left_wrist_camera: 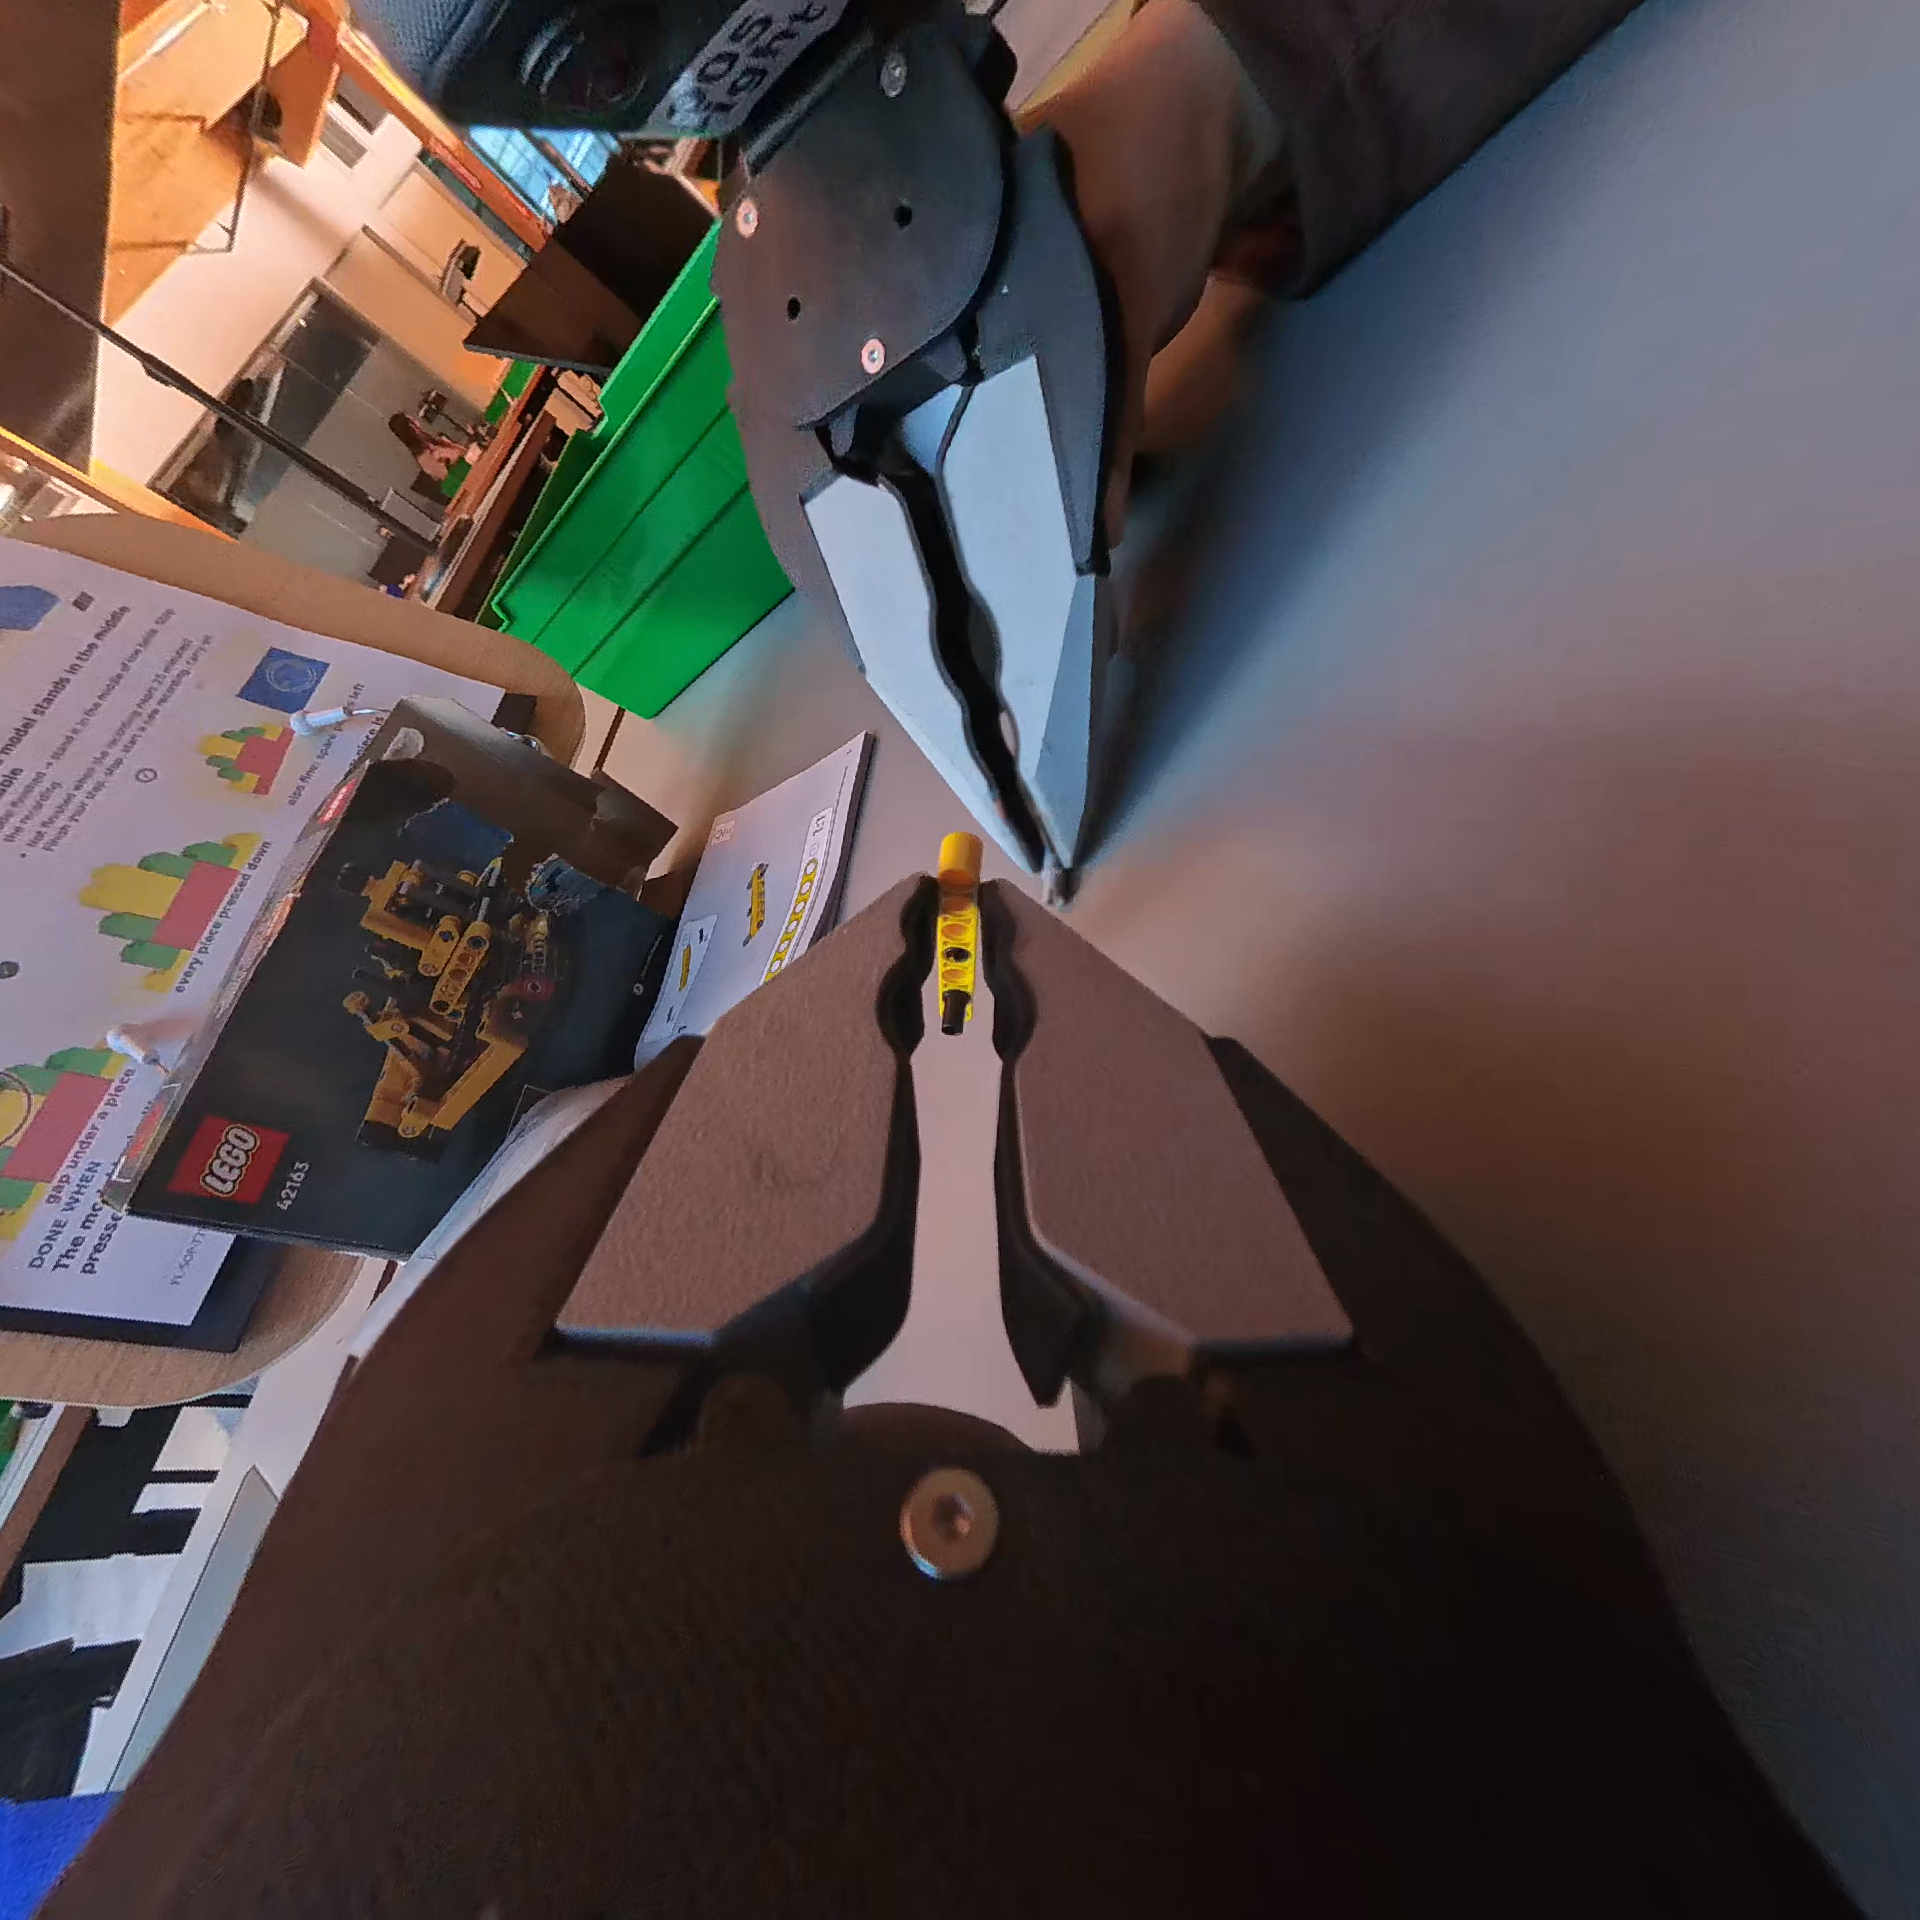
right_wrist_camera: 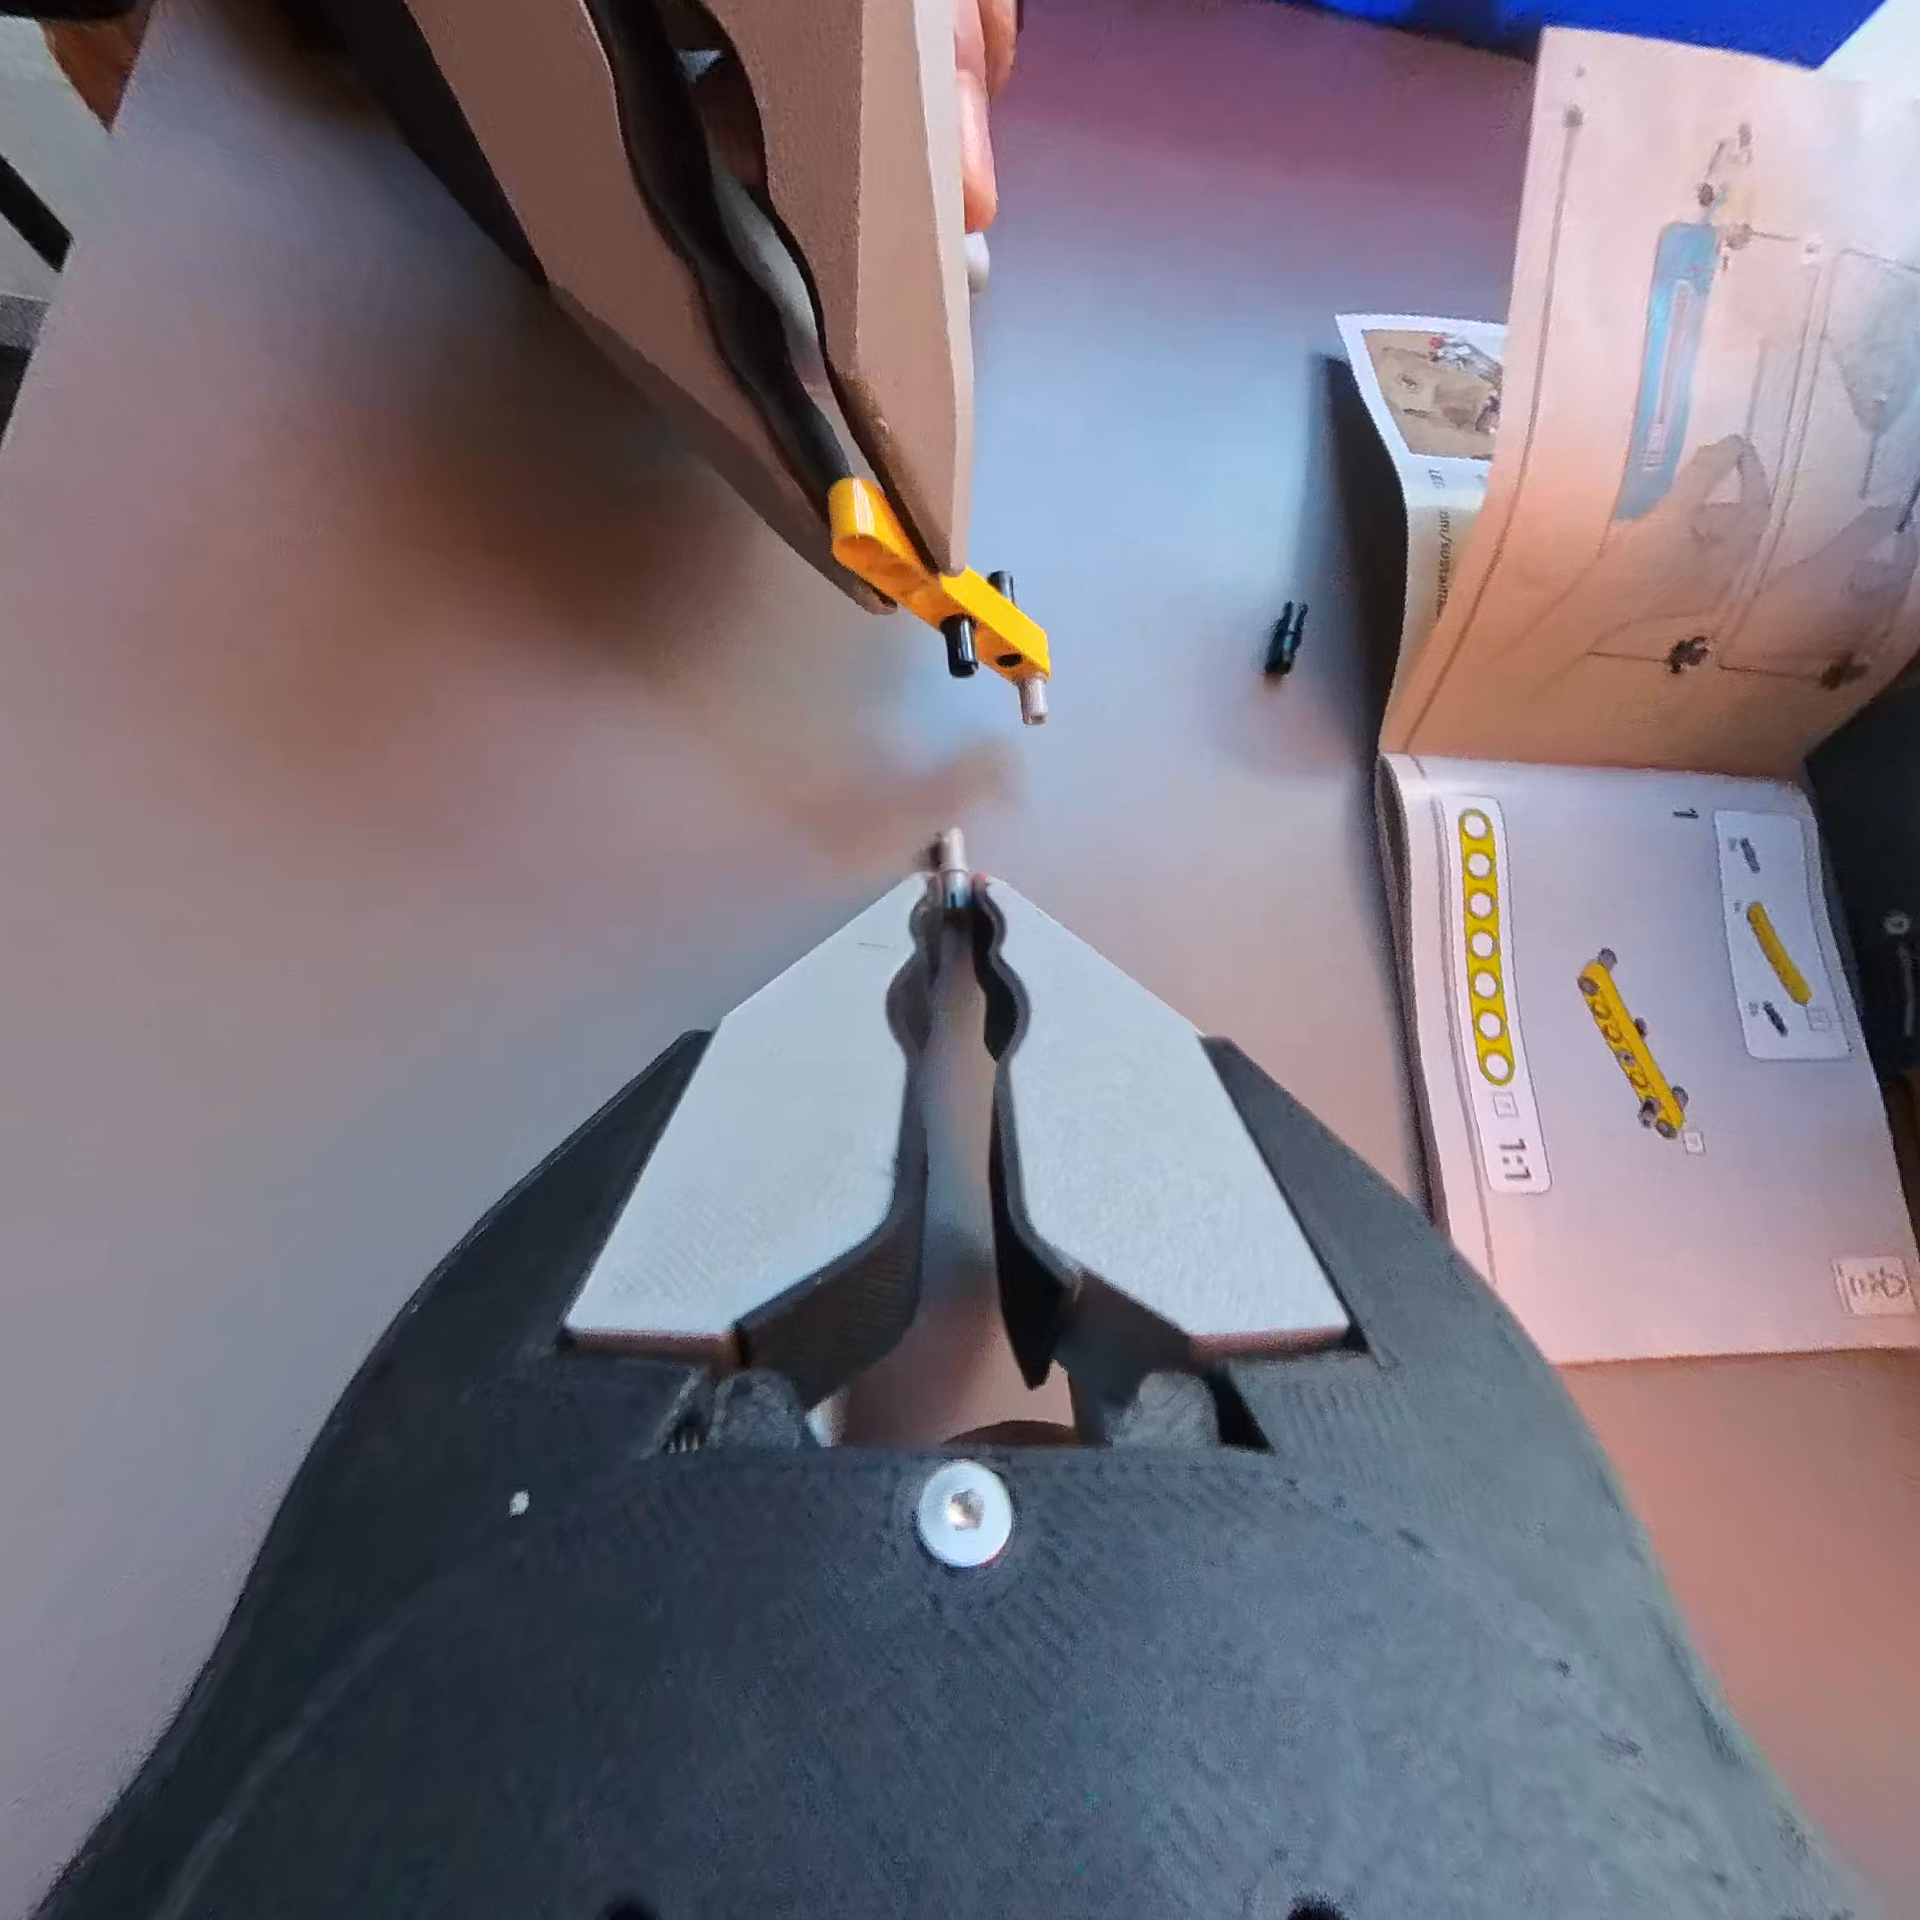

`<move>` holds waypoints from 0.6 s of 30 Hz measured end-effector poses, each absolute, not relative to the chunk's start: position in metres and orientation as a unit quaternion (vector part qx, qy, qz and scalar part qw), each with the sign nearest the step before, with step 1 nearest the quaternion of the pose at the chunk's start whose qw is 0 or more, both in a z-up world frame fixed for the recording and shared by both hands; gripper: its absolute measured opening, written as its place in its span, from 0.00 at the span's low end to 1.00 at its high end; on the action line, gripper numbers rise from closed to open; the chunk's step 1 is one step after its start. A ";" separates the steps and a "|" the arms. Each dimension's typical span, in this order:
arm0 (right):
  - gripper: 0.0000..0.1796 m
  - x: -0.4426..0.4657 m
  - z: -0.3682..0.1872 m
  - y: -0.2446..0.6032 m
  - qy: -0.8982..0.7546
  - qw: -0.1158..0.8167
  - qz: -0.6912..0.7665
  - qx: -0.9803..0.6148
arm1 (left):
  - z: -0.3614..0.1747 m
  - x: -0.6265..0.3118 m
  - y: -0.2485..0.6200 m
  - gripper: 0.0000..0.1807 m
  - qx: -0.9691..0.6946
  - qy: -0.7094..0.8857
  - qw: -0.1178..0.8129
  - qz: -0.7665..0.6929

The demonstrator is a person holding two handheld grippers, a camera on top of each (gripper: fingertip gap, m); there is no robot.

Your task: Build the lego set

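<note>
My left gripper [left_wrist_camera: 958, 896] is shut on a yellow beam [left_wrist_camera: 957, 940] held end-on above the grey table [left_wrist_camera: 1455, 935]. In the right wrist view the left gripper [right_wrist_camera: 914, 561] comes in from the top with the beam [right_wrist_camera: 971, 608], which carries two black pins [right_wrist_camera: 959, 644] and a grey pin [right_wrist_camera: 1032, 701] at its free end. My right gripper [right_wrist_camera: 953, 885] is shut on a small grey pin [right_wrist_camera: 948, 854], a short way below the beam's end and apart from it. The right gripper also shows in the left wrist view [left_wrist_camera: 1047, 862].
A loose black pin [right_wrist_camera: 1286, 636] lies on the table to the right. The open instruction booklet [right_wrist_camera: 1642, 1039] lies at the right edge. The set's box [left_wrist_camera: 416, 987] leans on a printed sheet [left_wrist_camera: 125, 831] at the left. Green bins [left_wrist_camera: 644, 520] stand behind. The grippers' ends are close to 5 cm from one another.
</note>
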State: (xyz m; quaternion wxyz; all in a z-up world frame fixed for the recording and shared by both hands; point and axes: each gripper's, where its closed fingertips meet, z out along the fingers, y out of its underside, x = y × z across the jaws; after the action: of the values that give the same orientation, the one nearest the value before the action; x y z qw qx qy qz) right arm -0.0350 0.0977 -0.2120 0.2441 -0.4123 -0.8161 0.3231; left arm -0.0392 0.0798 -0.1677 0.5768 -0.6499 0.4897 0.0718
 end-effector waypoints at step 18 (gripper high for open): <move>0.01 -0.042 -0.163 0.073 -0.777 0.292 0.385 -0.404 | -0.169 -0.042 0.079 0.03 -0.653 0.493 0.571 0.061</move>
State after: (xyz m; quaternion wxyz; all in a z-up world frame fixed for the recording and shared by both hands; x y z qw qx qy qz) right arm -0.0419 0.0735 -0.1625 0.2916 -0.4038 -0.7770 0.3849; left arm -0.0417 0.0794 -0.1693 0.5714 -0.6533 0.4929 0.0610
